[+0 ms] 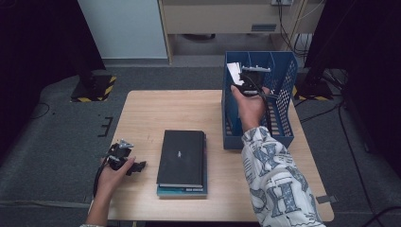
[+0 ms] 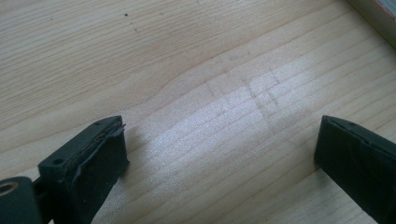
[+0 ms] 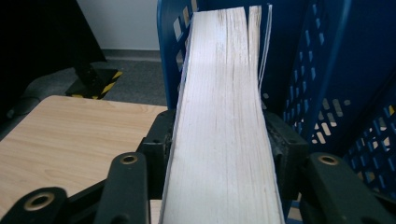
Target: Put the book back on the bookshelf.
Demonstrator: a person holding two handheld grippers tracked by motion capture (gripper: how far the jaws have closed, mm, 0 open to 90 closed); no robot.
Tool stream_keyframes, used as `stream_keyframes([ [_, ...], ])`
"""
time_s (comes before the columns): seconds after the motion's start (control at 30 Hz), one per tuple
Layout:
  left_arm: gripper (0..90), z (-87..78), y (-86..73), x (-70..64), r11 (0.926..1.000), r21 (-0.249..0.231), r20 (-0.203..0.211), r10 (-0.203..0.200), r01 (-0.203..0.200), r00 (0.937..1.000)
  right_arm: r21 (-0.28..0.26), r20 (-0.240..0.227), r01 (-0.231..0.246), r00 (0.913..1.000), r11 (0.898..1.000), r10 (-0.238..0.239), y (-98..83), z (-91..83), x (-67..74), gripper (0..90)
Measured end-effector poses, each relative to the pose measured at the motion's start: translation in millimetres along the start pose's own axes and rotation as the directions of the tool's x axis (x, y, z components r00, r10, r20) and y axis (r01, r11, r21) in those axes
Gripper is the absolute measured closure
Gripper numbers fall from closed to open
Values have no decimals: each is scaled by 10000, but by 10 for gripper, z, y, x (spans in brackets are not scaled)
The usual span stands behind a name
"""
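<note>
dim, dark-edged high view with soft detail; table (image 2: 219, 93) shows pale overhead glare, near tongs blurred.

My left hand (image 1: 113, 171) rests low at the table's near left corner, its left gripper (image 2: 219, 154) pointing down at the wood with jaws spread wide and nothing between them. My right arm, in a patterned sleeve (image 1: 279, 184), stretches forward, the right gripper (image 3: 224, 144) raised and level, its jaws either side of a book's page edge.
</note>
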State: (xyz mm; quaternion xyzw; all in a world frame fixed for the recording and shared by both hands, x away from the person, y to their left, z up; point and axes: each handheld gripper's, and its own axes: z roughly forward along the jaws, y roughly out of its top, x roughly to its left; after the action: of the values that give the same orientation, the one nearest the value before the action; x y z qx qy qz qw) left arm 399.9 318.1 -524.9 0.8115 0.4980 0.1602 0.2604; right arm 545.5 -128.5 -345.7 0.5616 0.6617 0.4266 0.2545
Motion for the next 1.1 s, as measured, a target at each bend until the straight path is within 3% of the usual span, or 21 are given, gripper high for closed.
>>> stream_keyframes([
  [0.13, 16, 0, 1, 0, 10000, 5, 1, 3, -3, 10000, 170, -178, -10, 9998, 9999, 13, 17, 1, -12, 459],
  [0.3, 16, 1, 1, 0, 10000, 6, 0, 2, -2, 10000, 377, -206, 312, 9993, 9988, -304, 31, 20, 19, 414],
  [0.57, 17, 2, 3, -1, 10000, 9, 3, 1, -1, 10000, 561, -479, 31, 9989, 9984, -4, 16, 32, -19, 415],
  [0.9, 15, 4, 6, -4, 10000, 15, -6, 0, 0, 10000, 605, -523, -199, 9984, 9980, 231, -4, 41, -34, 446],
  [1.1, 15, 4, 6, -5, 10000, 15, -5, -7, 7, 10000, 572, -30, -4, 10000, 9984, 6, 3, 17, -14, 557],
])
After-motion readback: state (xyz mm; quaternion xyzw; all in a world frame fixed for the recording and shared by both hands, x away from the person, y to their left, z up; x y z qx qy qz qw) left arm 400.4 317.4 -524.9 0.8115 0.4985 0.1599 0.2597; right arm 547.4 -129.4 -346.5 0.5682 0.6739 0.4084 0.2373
